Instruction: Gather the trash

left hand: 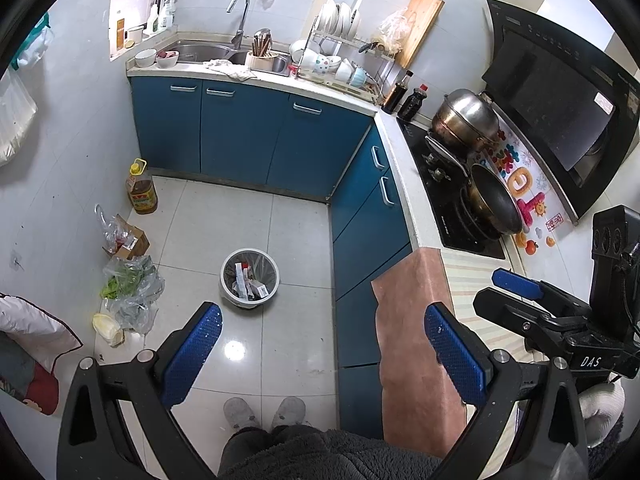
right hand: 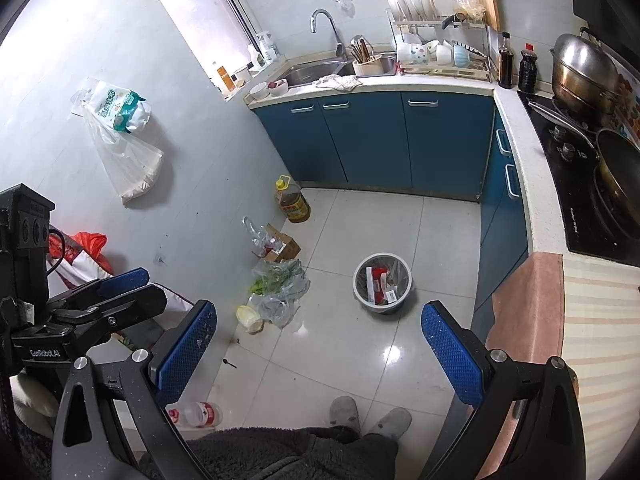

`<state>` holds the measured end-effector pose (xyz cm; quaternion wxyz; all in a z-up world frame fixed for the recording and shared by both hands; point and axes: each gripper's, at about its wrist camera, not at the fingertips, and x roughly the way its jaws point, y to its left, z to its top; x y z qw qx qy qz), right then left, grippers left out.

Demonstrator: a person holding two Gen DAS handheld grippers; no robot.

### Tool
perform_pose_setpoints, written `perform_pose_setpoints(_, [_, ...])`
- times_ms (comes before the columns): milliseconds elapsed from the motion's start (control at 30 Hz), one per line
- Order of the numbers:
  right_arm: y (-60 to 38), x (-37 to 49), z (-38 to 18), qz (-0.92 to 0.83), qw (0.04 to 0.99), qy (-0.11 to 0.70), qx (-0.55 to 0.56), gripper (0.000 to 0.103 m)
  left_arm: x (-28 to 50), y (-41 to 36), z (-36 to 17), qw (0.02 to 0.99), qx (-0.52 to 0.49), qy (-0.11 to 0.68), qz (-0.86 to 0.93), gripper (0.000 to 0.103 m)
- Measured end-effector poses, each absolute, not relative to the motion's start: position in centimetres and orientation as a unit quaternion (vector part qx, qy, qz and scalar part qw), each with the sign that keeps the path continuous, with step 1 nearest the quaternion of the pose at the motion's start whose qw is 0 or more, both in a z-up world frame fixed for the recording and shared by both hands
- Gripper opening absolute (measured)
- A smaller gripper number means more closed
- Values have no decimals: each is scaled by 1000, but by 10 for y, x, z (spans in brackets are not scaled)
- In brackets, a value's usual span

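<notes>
Left wrist view: the left gripper point(left hand: 320, 344) stands wide apart and holds nothing. The trash bin point(left hand: 249, 277), round, upright and already part filled with wrappers, sits on the floor ahead of the gripper and a little toward its left finger, well below the tool. Loose plastic bags point(left hand: 132, 292) with greens lie farther left of the bin, against the wall, beside a small cardboard box point(left hand: 128, 240) and an oil bottle point(left hand: 142, 190). The blue cabinets point(left hand: 360, 220) close the room on the right; open tile lies between bin and feet. The right gripper point(left hand: 516, 286) shows at the right edge, over the counter.

Right wrist view: the right gripper point(right hand: 320, 346) is also spread wide and empty. The bin point(right hand: 382, 283) lies ahead, slightly toward its right finger. The bags point(right hand: 280, 288) lie ahead and left, so by my judgement the left hand is nearer them. A plastic bottle point(right hand: 198, 414) lies on its side near the left finger, long axis running across the view. The floor between bags and bin is open for the carry
</notes>
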<state>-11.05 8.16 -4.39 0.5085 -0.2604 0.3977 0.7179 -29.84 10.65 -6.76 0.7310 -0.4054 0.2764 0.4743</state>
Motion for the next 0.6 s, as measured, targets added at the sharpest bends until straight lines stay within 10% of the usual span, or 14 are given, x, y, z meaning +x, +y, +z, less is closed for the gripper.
perform_pose_setpoints(600, [68, -89, -45, 712, 520, 398, -253, 103, -298, 101, -66, 732, -400, 280, 475, 103])
